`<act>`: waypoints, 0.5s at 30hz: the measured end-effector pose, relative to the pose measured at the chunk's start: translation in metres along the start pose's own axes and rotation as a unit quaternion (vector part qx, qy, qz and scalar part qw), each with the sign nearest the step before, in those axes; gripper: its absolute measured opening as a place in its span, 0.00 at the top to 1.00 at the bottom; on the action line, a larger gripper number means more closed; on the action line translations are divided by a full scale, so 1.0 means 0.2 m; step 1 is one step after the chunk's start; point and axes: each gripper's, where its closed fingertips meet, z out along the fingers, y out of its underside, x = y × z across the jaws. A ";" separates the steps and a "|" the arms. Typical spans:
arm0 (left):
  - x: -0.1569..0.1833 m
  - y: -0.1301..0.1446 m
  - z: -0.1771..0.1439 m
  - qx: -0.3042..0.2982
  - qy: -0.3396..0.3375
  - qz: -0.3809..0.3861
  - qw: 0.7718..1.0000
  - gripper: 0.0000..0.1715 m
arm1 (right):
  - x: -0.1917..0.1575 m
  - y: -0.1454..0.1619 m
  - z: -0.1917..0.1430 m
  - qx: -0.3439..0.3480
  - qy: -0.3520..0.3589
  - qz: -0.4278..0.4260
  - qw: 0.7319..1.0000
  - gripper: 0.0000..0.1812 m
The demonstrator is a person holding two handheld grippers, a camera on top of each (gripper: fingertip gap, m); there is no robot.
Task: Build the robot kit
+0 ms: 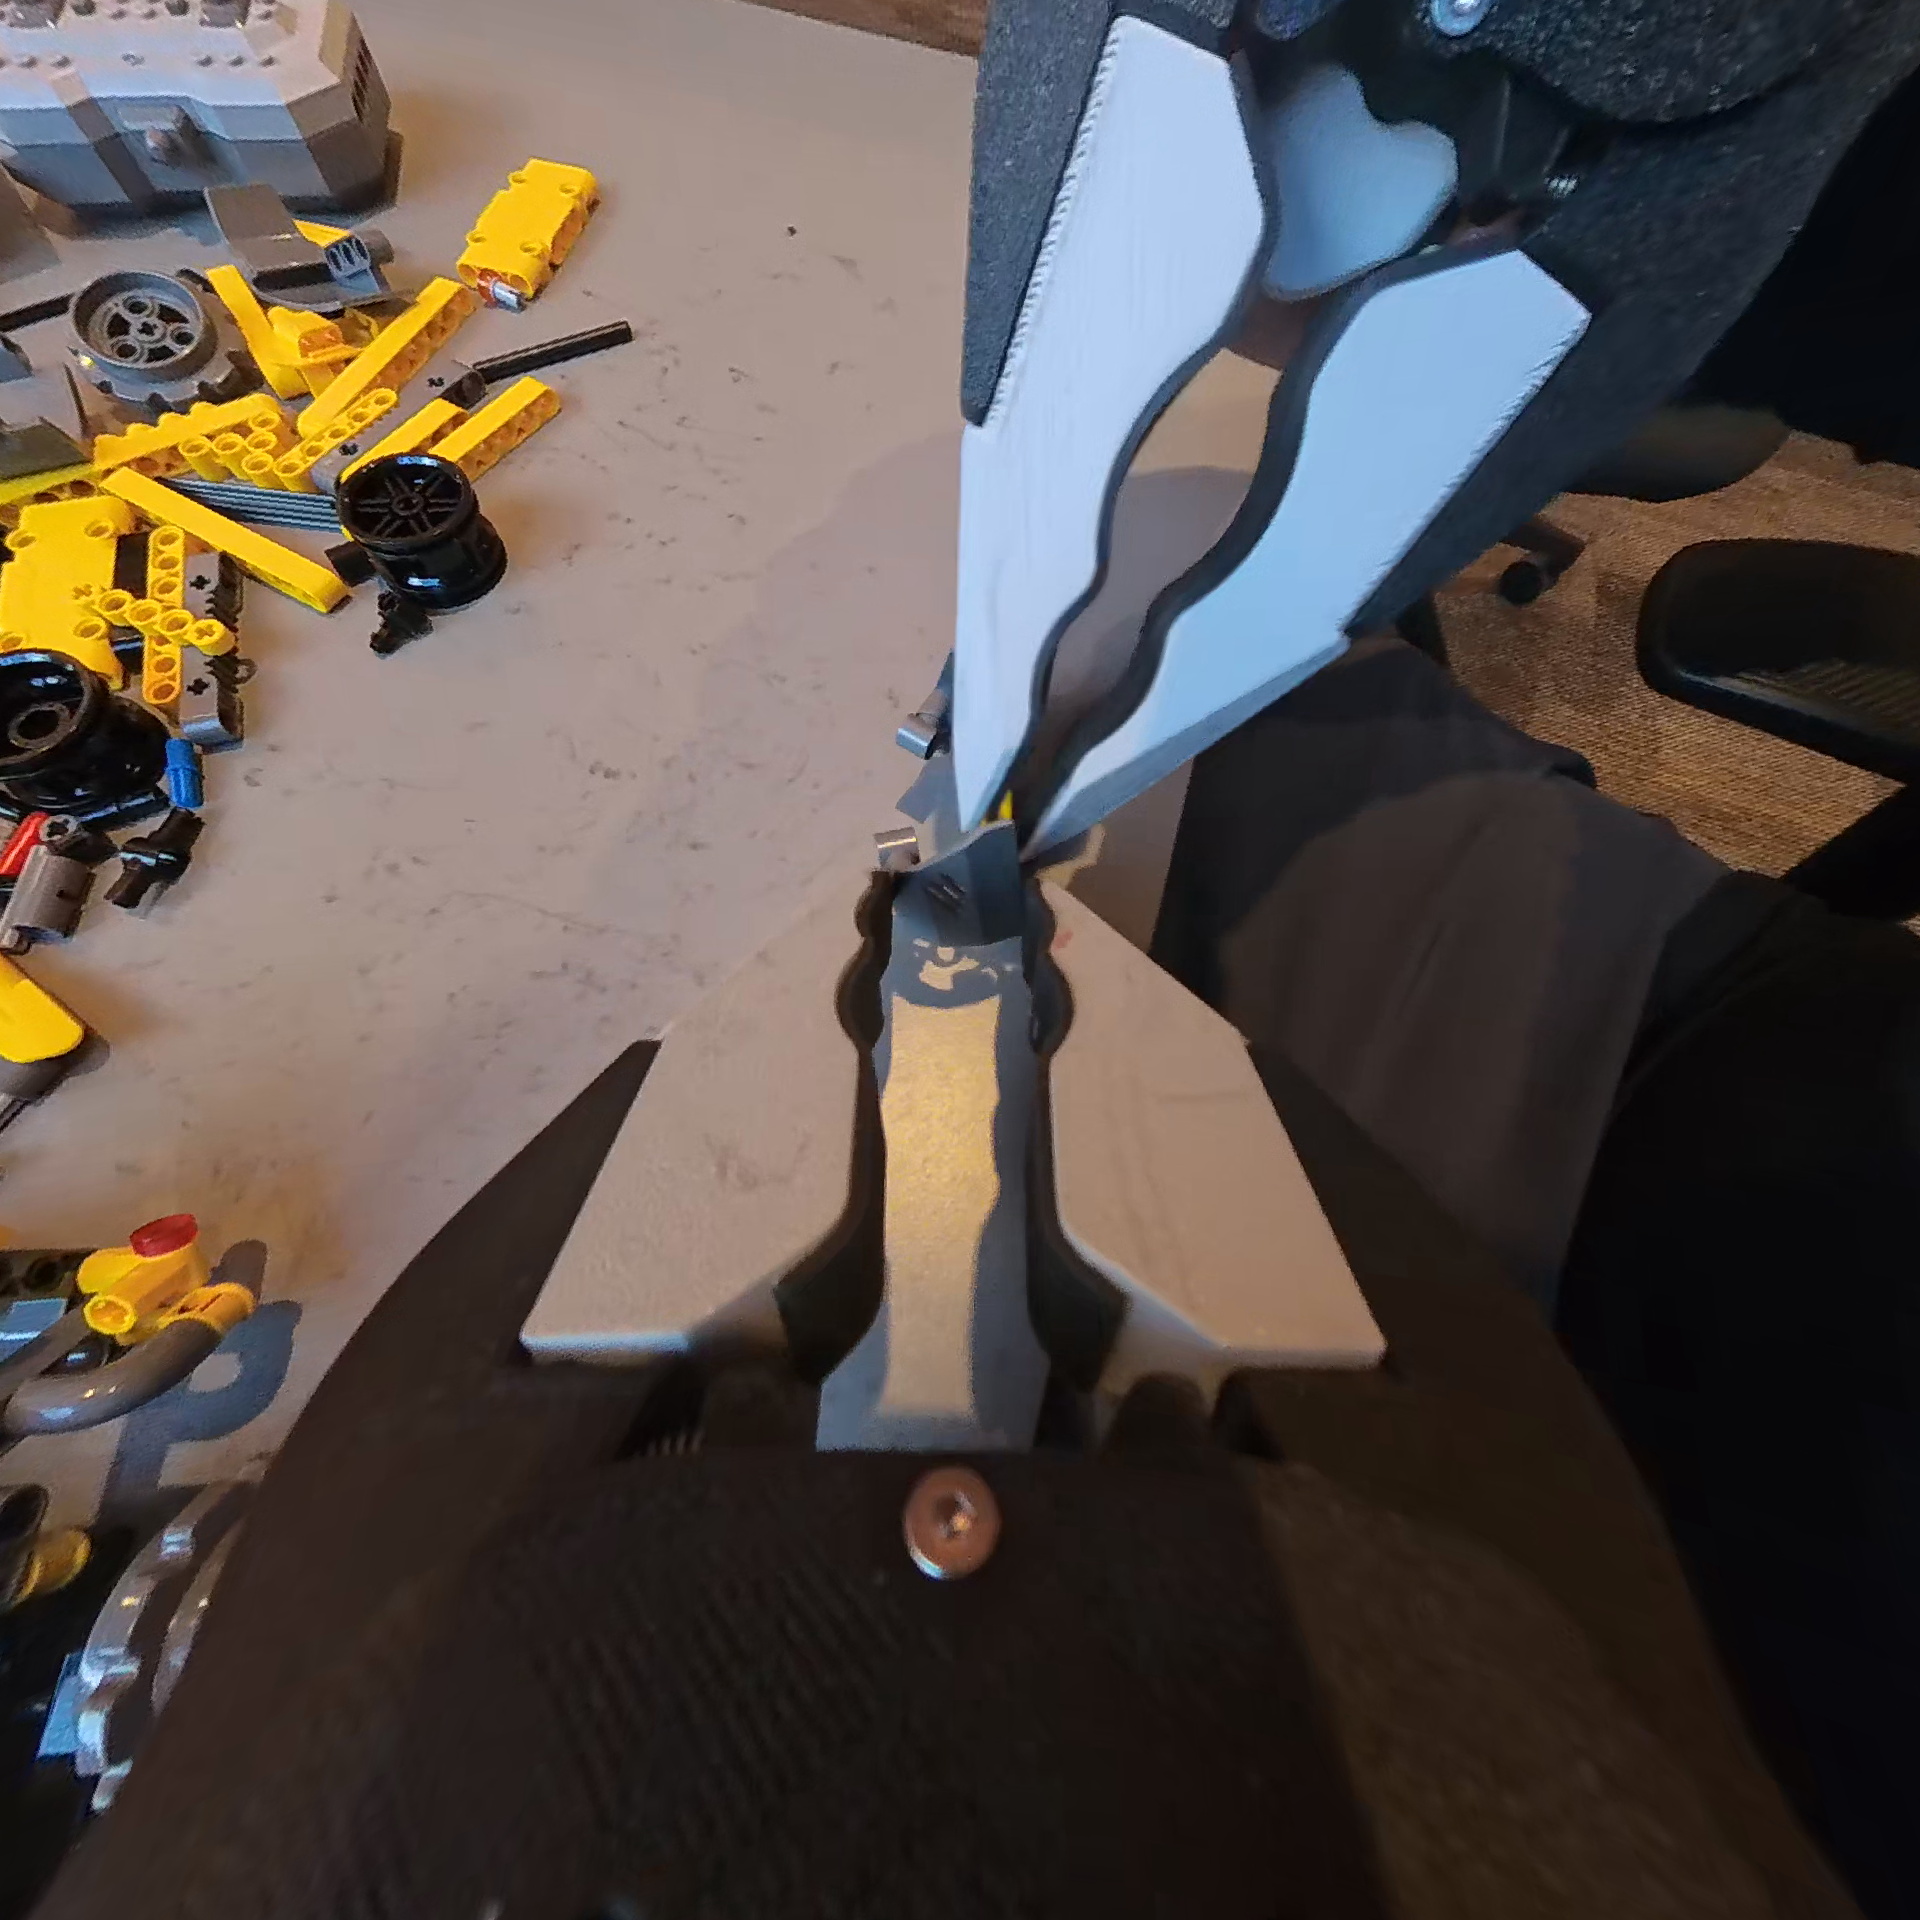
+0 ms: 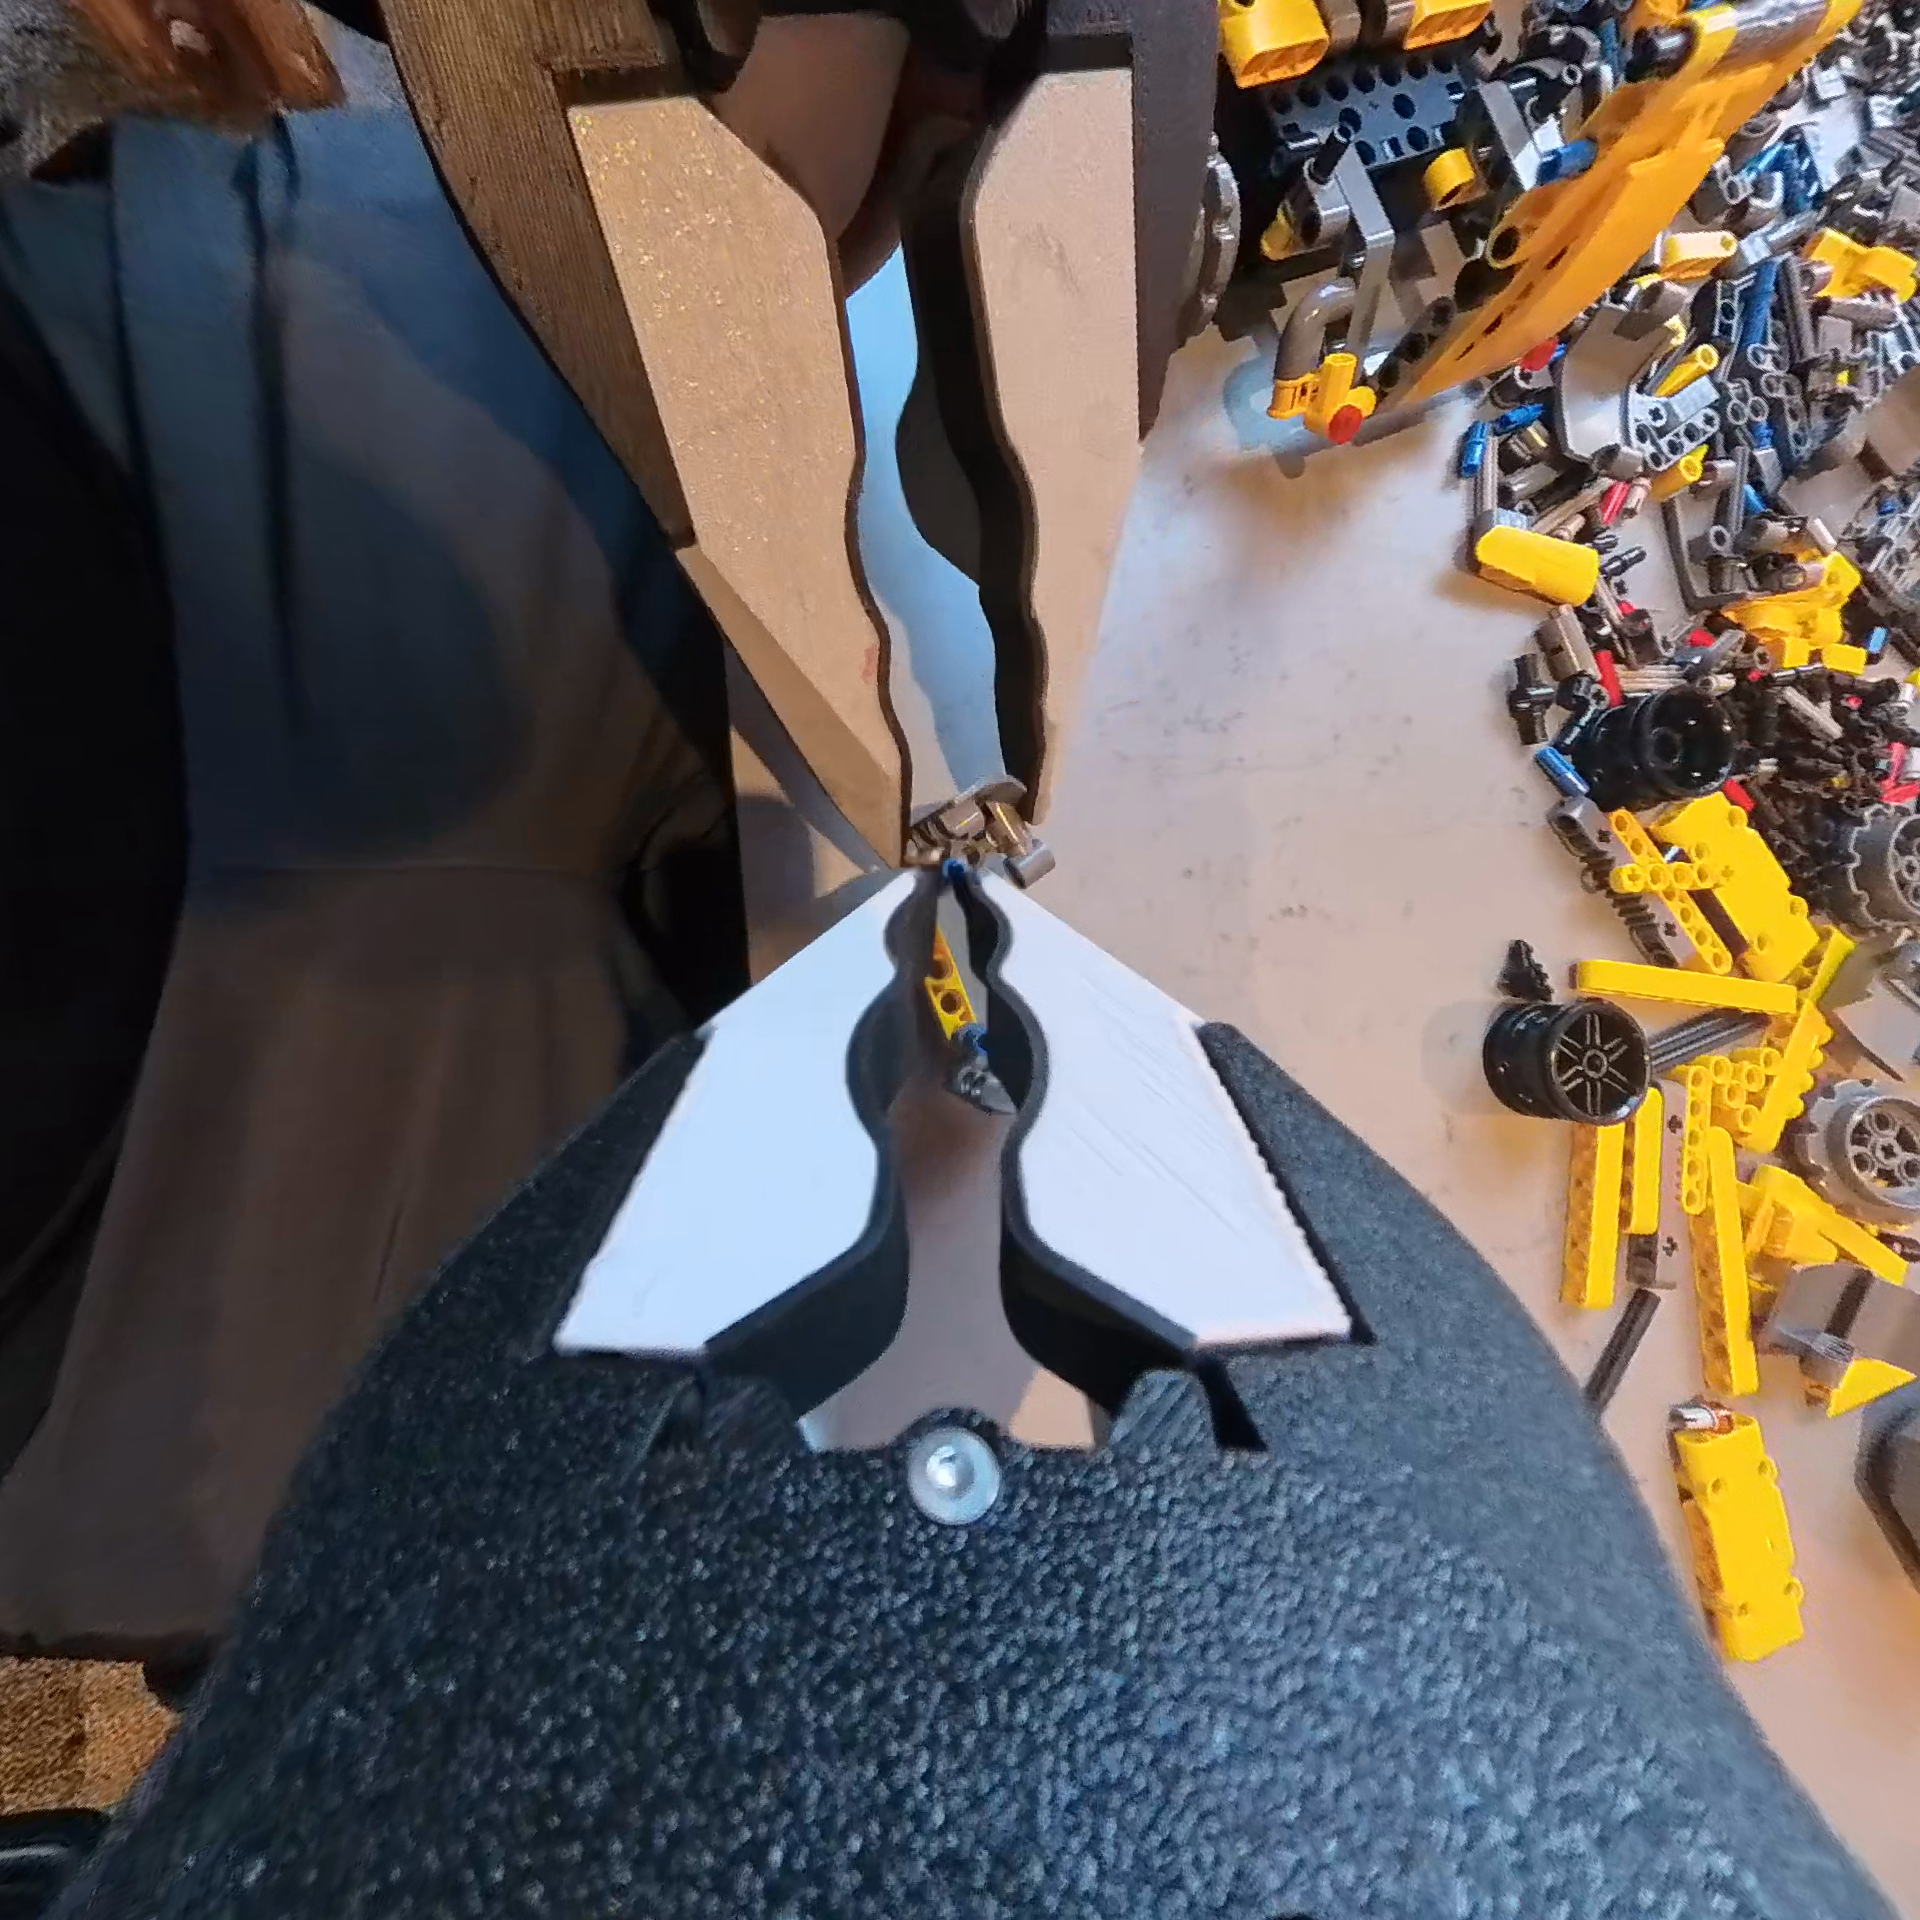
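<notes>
My left gripper [image 1: 961,883] is shut on a small dark grey building part [image 1: 977,878] with short grey pins [image 1: 894,847] sticking out of it, held over the near edge of the pale table [image 1: 675,779]. My right gripper [image 2: 940,878] is shut on a short yellow holed beam [image 2: 943,977] with a blue pin. The two grippers meet tip to tip. The yellow beam's end touches the grey part [image 2: 971,826]. In the left wrist view the right gripper [image 1: 1003,821] comes down from above. In the right wrist view the left gripper [image 2: 966,821] comes from the top.
A pile of yellow, black and grey building pieces [image 1: 208,468] lies on the table, with a black wheel [image 1: 421,525]. A half-built yellow and black model [image 2: 1558,156] stands at the back. A person's lap [image 1: 1455,987] and an office chair [image 1: 1787,644] are beyond the table edge. My two grippers' fingertips are within a few centimetres of each other. The black wheel [image 1: 421,525] is about 15 cm from both grippers' fingertips. My right wrist view [image 2: 1568,1049] looks at it from another angle.
</notes>
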 end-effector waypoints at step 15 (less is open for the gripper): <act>0.01 -0.02 0.01 0.014 -0.009 0.059 0.998 0.87 | -0.02 0.02 -0.02 -0.001 -0.013 -0.009 1.000 0.95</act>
